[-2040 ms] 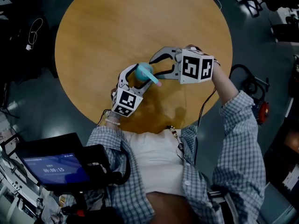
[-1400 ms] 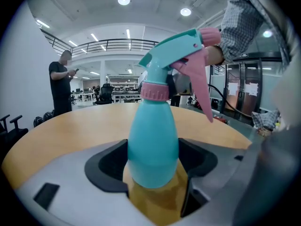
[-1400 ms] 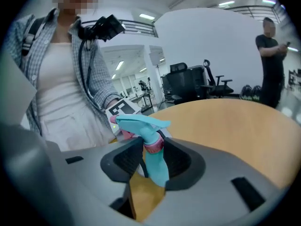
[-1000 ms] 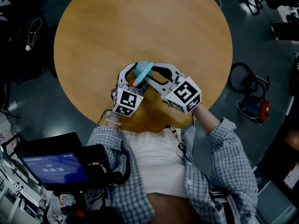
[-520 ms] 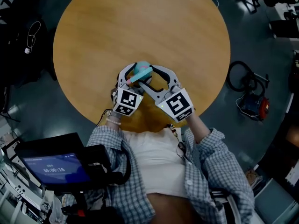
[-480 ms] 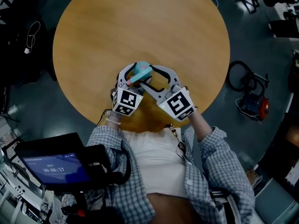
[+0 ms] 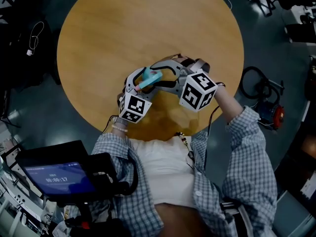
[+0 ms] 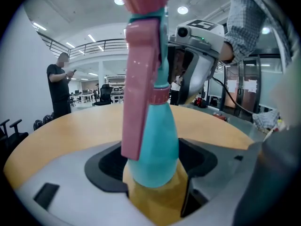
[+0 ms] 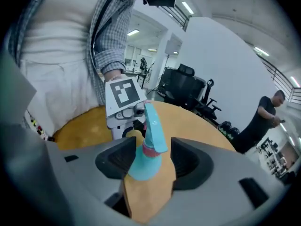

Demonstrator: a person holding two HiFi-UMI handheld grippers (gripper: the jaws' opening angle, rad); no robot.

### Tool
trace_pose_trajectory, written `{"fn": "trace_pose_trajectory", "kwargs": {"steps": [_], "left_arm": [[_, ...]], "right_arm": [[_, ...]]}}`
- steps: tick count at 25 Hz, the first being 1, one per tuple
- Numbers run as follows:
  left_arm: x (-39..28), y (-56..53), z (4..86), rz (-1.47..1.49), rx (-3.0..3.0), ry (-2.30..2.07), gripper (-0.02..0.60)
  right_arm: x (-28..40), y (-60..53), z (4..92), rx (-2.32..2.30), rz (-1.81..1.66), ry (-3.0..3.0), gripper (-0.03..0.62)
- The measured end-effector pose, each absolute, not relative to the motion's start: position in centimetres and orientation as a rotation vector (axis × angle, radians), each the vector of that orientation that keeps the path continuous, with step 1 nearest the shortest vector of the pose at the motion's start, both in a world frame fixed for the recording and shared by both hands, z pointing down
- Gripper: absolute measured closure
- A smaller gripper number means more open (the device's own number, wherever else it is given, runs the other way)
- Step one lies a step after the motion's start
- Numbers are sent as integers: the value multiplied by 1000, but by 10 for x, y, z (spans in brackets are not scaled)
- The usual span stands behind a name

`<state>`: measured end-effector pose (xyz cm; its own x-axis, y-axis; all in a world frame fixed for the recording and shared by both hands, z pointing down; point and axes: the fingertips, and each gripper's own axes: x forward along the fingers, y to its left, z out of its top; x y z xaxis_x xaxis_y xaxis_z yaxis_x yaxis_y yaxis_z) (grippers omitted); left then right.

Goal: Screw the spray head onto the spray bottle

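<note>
The spray bottle (image 8: 157, 149), teal with a pink trigger, is upright at the near edge of the round wooden table (image 7: 148, 23), and the spray head (image 9: 154, 126) already sits on its neck, with the pink collar (image 8: 160, 94) at the joint. Whether the thread is fully home I cannot tell. The left gripper (image 7: 143, 83) has its jaws wide but closed on the bottle's broad lower body, the pads against its sides, so the bottle is held steady. The right gripper (image 9: 151, 163) comes in from the other side. Its jaws have just been opening and now stand well apart, with the bottle's neck and collar between them but a clear gap to each pad, so it grips nothing. My reading is that the screwing is under way and this is the pause between twists — the head let go so the hand can take a fresh hold. The next move calls for the right jaws to close on the collar or head, squarely enough not to slip on the narrow part, and then turn — while the left hold keeps the body from spinning along.
</note>
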<state>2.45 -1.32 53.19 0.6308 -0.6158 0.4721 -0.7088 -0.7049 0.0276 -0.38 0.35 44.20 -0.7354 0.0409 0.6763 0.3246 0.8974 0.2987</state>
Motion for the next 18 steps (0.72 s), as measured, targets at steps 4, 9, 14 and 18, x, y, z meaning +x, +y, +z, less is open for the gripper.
{"fn": "trace_pose_trajectory", "kwargs": {"steps": [4,9,14,18], "left_arm": [[24,-13,531,637,2636,-1097,235],[23,-12,531,623,2627,-1104,235],[23,-11,531,629,2627,-1115,235],[23,-12,532,621,2619,-1122,235]], "right_arm": [[-7,5,445,-300,-507,-2372,467],[-8,-7,435,-8,15,-2687,468],[-2,-9,431,399,130,-2797,470],[2,-11,430,788,123,-2790,470]]}}
